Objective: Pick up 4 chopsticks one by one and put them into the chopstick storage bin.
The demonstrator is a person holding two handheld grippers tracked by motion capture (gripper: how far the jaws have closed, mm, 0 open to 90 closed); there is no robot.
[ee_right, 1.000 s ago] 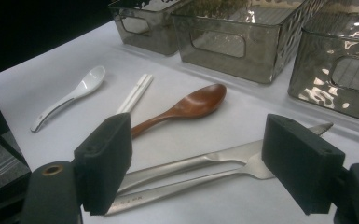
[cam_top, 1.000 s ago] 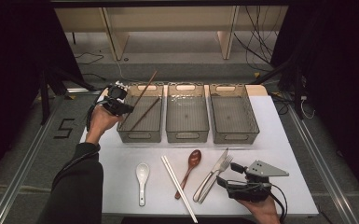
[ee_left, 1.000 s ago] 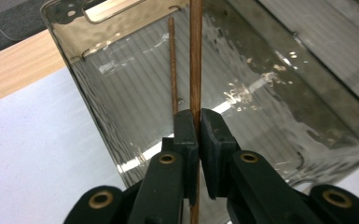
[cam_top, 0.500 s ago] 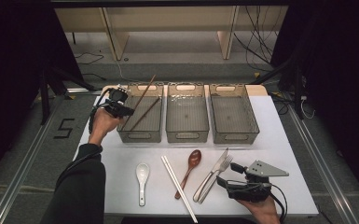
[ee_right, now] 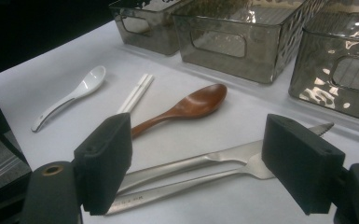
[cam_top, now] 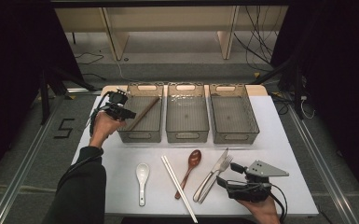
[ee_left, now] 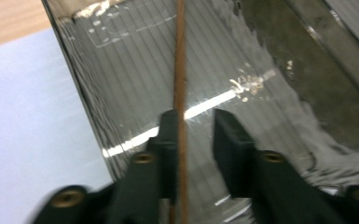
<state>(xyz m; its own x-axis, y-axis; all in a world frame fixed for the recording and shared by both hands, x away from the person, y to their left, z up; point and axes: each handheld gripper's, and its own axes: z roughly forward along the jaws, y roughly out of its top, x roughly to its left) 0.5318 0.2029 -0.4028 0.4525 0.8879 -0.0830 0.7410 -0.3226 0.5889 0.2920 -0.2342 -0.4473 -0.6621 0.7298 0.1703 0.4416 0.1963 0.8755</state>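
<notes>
Now left gripper [cam_top: 131,113] at left bin [cam_top: 142,136], jaws just opening, brown chopsticks [cam_top: 144,113] loose between them, lying in bin. Middle bin [cam_top: 187,136], right bin [cam_top: 234,136] empty. Right gripper [ee_right: 198,161] wide open over knife [ee_right: 205,161] and fork [ee_right: 200,179].

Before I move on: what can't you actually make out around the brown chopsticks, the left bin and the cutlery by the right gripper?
- Brown chopsticks, left gripper view: lower end cut off by the bottom edge; one stick or two is unclear.
- Left bin, high view: whether the sticks touch its floor, too small.
- Knife and fork, right gripper view: handle ends and fork tines hidden behind the right gripper jaws.
</notes>
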